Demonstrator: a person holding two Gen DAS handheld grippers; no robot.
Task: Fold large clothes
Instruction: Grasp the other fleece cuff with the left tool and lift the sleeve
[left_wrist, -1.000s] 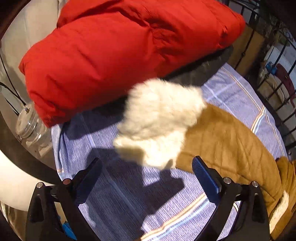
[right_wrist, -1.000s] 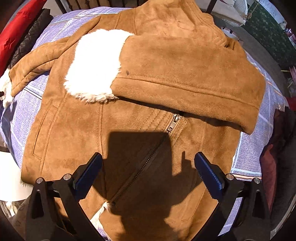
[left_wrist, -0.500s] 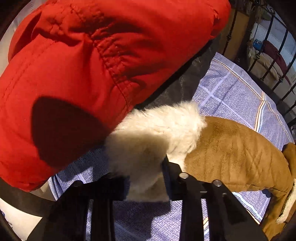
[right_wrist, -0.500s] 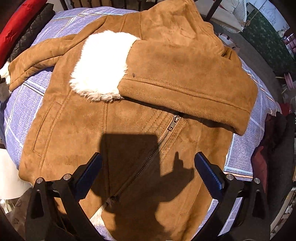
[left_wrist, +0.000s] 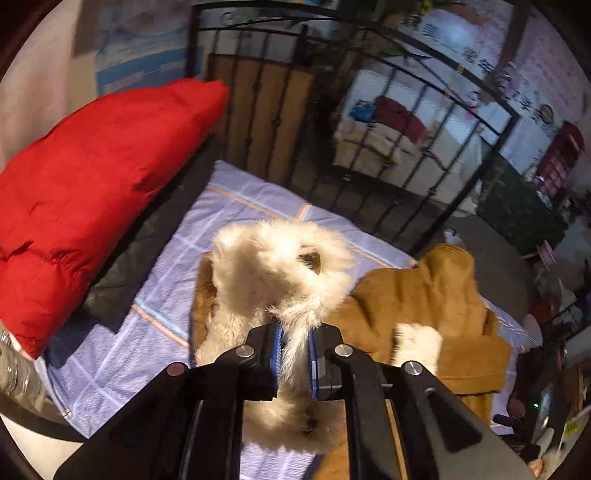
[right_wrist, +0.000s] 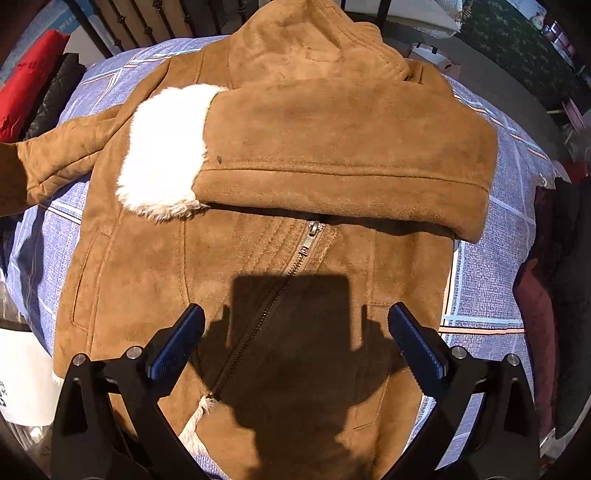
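We see a tan suede jacket (right_wrist: 280, 258) spread front-up on a blue checked sheet (right_wrist: 491, 280), its zipper (right_wrist: 310, 236) running diagonally down the middle. One sleeve (right_wrist: 347, 155) lies folded across the jacket's chest, above the zipper pull, and its white fleece cuff (right_wrist: 166, 151) rests on the jacket's body toward the far sleeve side. The other sleeve (right_wrist: 62, 155) stretches out sideways off the jacket's edge onto the sheet.

In the left wrist view, the left gripper (left_wrist: 294, 360) has its jaws drawn narrow and clamped on the fluffy fleece cuff (left_wrist: 280, 269) of a sleeve, which stands raised off the sheet (left_wrist: 166, 273), the cuff opening turned up toward the camera. Beyond that cuff, the rest of the jacket (left_wrist: 424, 295) lies bunched on the sheet, with another patch of white fleece (left_wrist: 417, 343) showing just beside the gripper's right finger.

The right gripper (right_wrist: 295, 343) hangs above the jacket's lower front, jaws spread wide and holding nothing; its shadow falls over the zipper's lower run.

A red padded coat (left_wrist: 92, 195) lies beside the jacket on a dark quilted garment (left_wrist: 122, 266), at the sheet's edge. Behind the jacket's collar runs a black metal railing (left_wrist: 406, 122).
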